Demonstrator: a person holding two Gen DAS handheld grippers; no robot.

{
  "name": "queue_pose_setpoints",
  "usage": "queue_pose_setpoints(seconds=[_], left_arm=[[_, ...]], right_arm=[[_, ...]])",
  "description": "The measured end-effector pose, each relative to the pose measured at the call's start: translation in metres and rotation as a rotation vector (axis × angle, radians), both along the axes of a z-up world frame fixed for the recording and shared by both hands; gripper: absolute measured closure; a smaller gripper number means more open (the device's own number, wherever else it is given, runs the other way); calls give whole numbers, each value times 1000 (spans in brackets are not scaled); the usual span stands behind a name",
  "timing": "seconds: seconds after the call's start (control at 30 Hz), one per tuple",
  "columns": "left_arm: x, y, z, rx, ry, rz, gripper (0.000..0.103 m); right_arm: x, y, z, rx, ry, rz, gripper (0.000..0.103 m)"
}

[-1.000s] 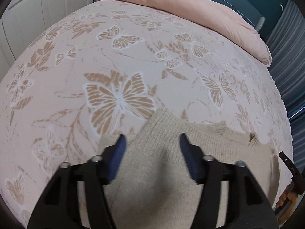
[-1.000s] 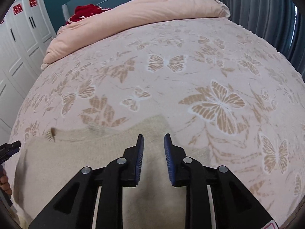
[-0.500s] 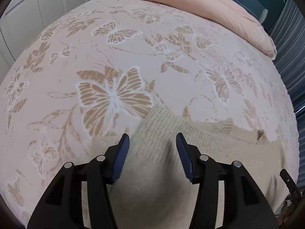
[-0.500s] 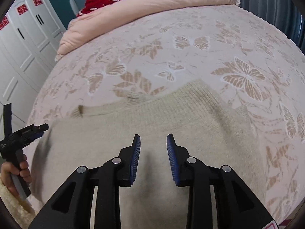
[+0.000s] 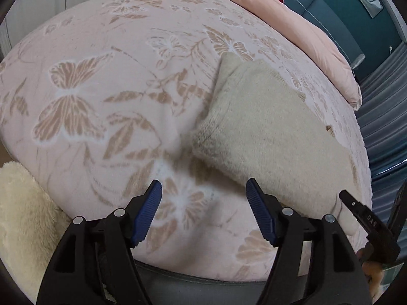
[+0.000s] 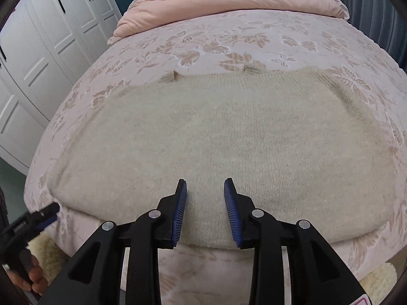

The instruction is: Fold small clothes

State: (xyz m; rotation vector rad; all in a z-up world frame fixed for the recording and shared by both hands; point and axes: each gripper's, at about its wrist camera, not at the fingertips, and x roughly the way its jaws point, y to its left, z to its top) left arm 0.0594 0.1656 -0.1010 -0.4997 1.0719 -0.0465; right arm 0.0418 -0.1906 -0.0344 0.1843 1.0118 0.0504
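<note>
Sweater (image 6: 223,137) flat on butterfly bedspread (image 5: 106,81), hem at near bed edge (bare bedspread upper frame). Left gripper (image 5: 203,211) spread wide, right gripper (image 6: 205,209) part-open; both empty.

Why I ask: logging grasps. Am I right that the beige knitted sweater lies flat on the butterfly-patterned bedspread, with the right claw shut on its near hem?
Not quite. The right wrist view shows the right claw open, empty, above the beige knitted sweater lying flat on the butterfly-patterned bedspread.
</note>
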Motion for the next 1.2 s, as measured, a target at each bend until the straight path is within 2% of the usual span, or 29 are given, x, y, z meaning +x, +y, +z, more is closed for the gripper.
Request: queue_pose_setpoints(seconds=[0.13,0.17,0.23,0.33,0.4,0.47,0.53,0.63,0.67,0.7,0.77,0.9,0.97,1.07,1.13,1.2], left_arm=[[9,-9,0,-107,-16,4,33],[15,-12,-1,-139,-20,3,29],[29,-19,-3,-159,-24,16,28],[49,-27,-15,-140,9,41,27],[59,-28,-22,-152,24,69,19],[65,-28,-22,-179,29,99,15],[67,-28,-22,-196,32,134,16],[66,-23,-21,-185,31,156,51],[67,-22,-20,-183,38,152,72],[68,-23,-19,-199,42,139,84],[68,-27,-4,-167,21,124,86],[69,-65,55,-75,-103,5,88],[70,-98,91,-24,-180,-84,88],[67,-158,133,15,-284,-224,88],[64,-202,146,32,-322,-317,88],[60,-245,144,44,-325,-396,88]], right_arm=[[27,6,16,9,-37,-17,72],[36,10,14,7,-35,-17,72],[57,17,0,9,8,-15,72],[79,30,-47,-30,128,13,66],[73,39,-52,-96,52,39,65],[68,46,-52,-147,30,47,65],[67,44,-53,-142,24,46,65],[68,38,-54,-111,14,54,65],[67,38,-54,-110,7,58,65],[66,38,-53,-109,-1,61,64],[64,36,-52,-93,-13,60,64],[51,16,-27,31,-13,14,64],[29,-6,-9,114,-57,-32,64],[-6,-47,11,169,-101,-95,61],[-30,-80,18,194,-114,-154,59],[-52,-112,21,211,-112,-216,58]])
